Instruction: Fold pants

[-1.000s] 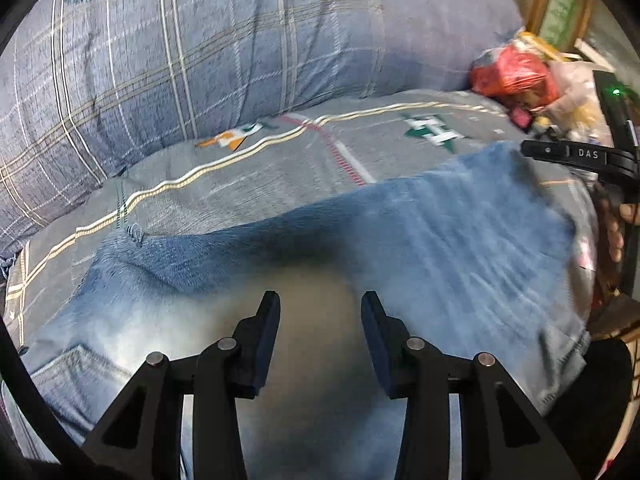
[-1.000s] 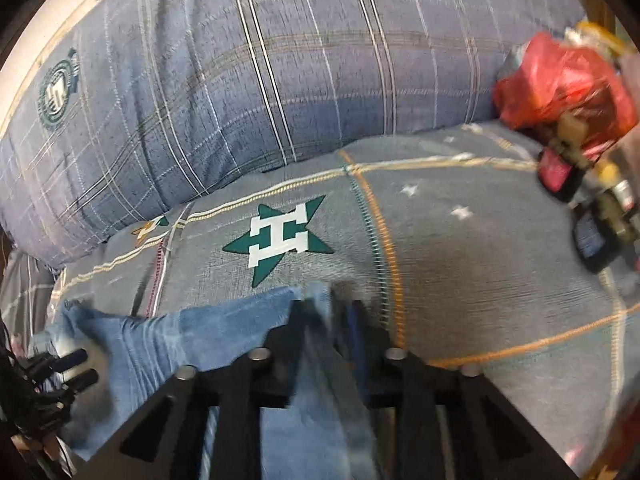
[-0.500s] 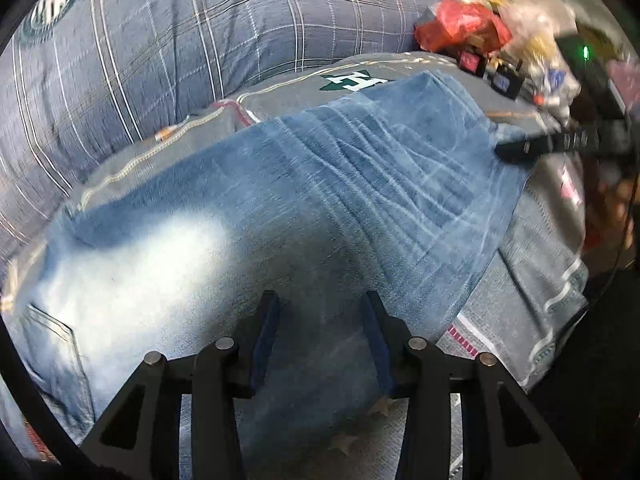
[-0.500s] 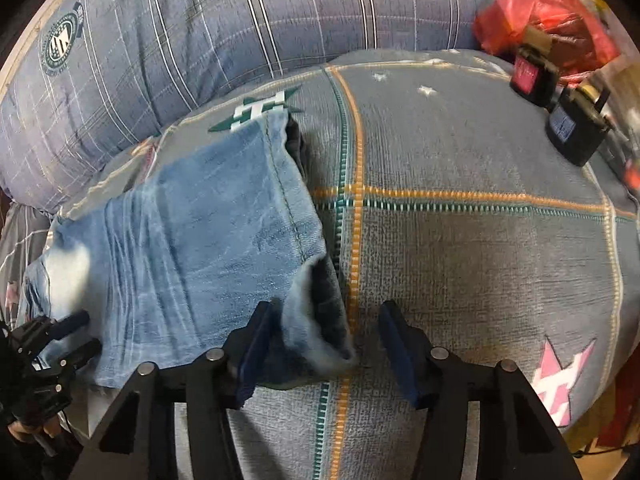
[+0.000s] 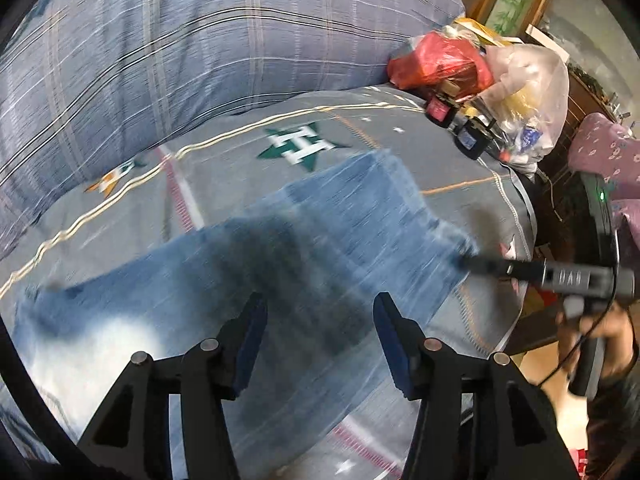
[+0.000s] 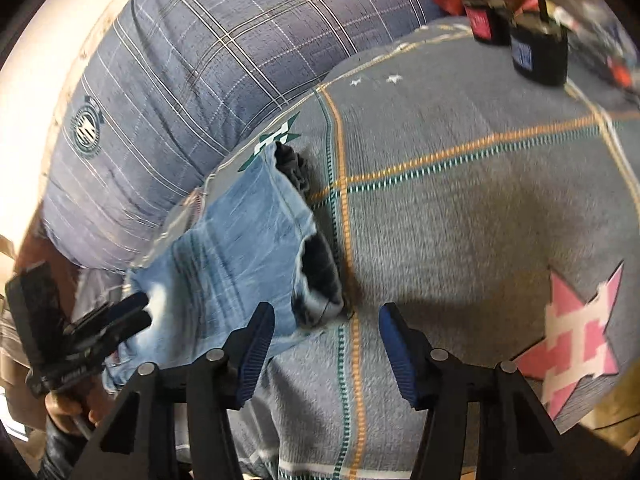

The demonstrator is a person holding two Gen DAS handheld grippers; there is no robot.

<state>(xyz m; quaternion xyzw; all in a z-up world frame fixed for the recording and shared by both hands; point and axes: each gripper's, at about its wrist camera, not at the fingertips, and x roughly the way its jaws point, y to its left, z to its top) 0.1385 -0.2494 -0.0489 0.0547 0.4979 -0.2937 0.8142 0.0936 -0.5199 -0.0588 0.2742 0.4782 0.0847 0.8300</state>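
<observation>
At the far corner of the bed (image 5: 460,152) I see a red plastic bag (image 5: 436,60) and a clear plastic bag (image 5: 528,92) stuffed with small packets; what exactly they hold I cannot tell. Two small dark boxes (image 6: 538,54) stand on the quilt just in front of the bags, one with a blue label and one with a pink label.

The pants (image 5: 280,280) are pale blue jeans lying flat on the grey patterned quilt, in front of the big plaid pillow (image 5: 180,40). They look folded lengthwise, one leg on the other (the left wrist view is blurred, so the layers are hard to count). In the right wrist view the pants (image 6: 240,248) end in hems with dark open cuffs, near a green star on the quilt, and a faded whitish patch shows toward the other end.

My left gripper (image 5: 320,340) hangs over the middle of the jeans, its fingers spread wide and holding nothing. My right gripper (image 6: 326,344) is just beside the nearer leg hem, also spread apart and empty, over bare quilt.
</observation>
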